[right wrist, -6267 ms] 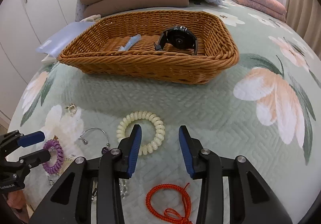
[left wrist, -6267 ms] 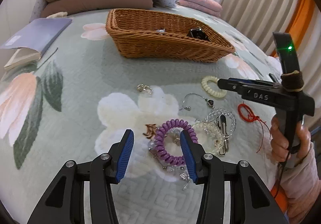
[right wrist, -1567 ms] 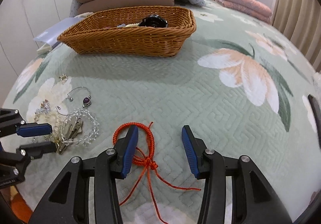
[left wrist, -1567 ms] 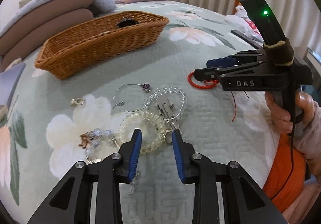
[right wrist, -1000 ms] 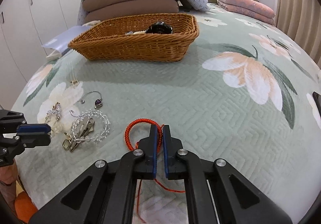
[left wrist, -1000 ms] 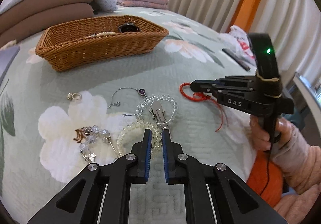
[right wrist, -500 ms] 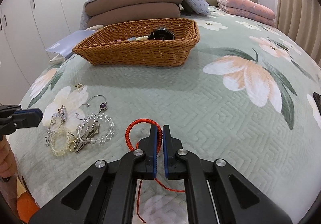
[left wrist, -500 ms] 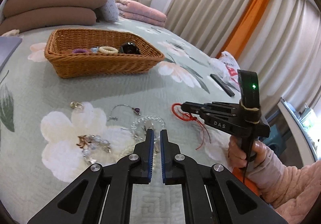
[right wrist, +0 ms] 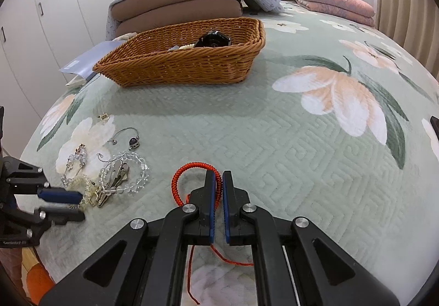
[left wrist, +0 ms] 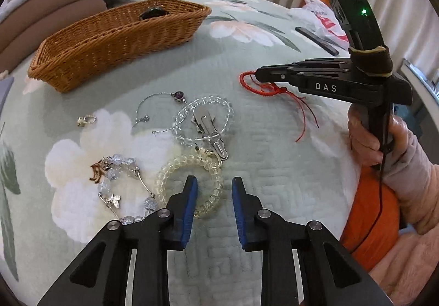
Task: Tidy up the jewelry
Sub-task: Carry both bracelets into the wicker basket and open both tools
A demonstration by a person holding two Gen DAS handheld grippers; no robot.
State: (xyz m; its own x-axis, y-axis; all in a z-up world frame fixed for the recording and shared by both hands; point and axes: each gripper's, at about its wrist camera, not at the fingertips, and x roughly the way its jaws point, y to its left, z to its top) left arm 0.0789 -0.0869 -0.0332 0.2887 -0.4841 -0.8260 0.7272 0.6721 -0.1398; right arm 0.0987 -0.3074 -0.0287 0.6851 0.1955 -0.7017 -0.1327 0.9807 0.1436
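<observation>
Broadly, the bed is a soft quilted surface, so anything dropped short of the wicker basket at the far left could sink into the quilting or roll toward the near edge. That basket already holds a dark watch and a few other pieces, and it sits well apart from both grippers, so any carry is long.

Nearer, the right gripper has its fingers pressed together on the red cord bracelet; its loose tails trail toward the near side and could snag or drag on the quilt.

At near left, the left gripper has its fingers spread on either side of the rim of the pale coil bracelet. That coil touches the metal clip and the clear bead bracelet, so a lift risks pulling neighbours along. The thin wire bangle and the small ring lie just beyond, easy to knock.
</observation>
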